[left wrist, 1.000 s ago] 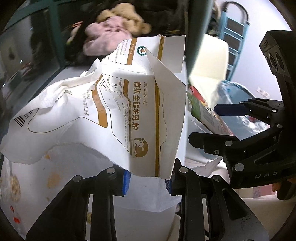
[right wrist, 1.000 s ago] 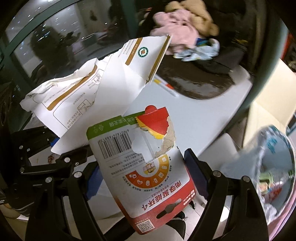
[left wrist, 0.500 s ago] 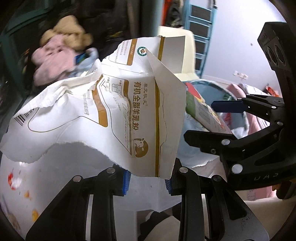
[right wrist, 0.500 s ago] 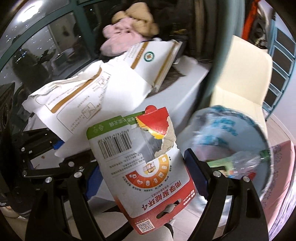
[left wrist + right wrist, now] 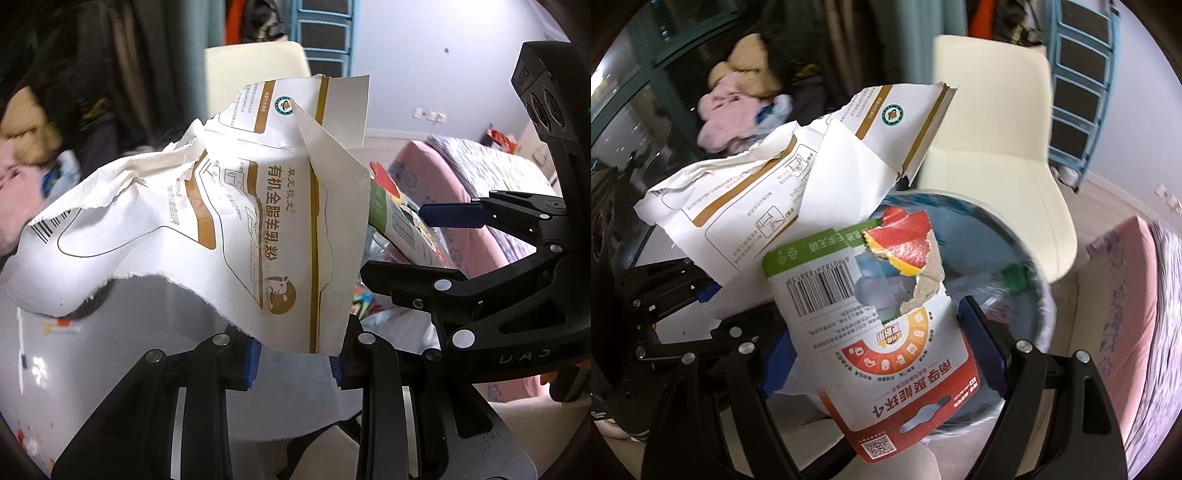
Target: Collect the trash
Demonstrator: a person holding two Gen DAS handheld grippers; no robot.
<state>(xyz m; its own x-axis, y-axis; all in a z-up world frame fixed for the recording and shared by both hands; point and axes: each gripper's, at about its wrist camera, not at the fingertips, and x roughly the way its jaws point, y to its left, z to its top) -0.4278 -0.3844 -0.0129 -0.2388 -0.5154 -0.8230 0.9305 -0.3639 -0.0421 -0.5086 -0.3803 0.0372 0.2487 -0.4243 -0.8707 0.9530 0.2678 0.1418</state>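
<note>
- Left wrist view: left gripper (image 5: 295, 363) pinches the bottom edge of a torn white milk-powder bag (image 5: 236, 221), which fans up toward 12 and out to 9.
- White counter (image 5: 110, 369) lies under the bag at 7–8; blurred clothes pile (image 5: 22, 147) at 9.
- Cream chair (image 5: 255, 70) at 12 behind the bag.
- Right gripper (image 5: 443, 251) enters from 3, clamped on a red-green package (image 5: 402, 221) just beside the bag's right edge.
- Pink bed (image 5: 491, 192) at 2–3.
- Right wrist view: white bag (image 5: 783, 184) at 10–11, held by the left gripper (image 5: 713, 295) at 9.
- Right gripper (image 5: 871, 354) closed on the torn red-green package (image 5: 886, 332), centre to 6.
- Blue-lined trash bin (image 5: 1015, 236), blurred, sits right behind the package at 3; the package hangs over its rim.
- Cream chair (image 5: 993, 140) at 1, bed (image 5: 1137, 314) at 4.
</note>
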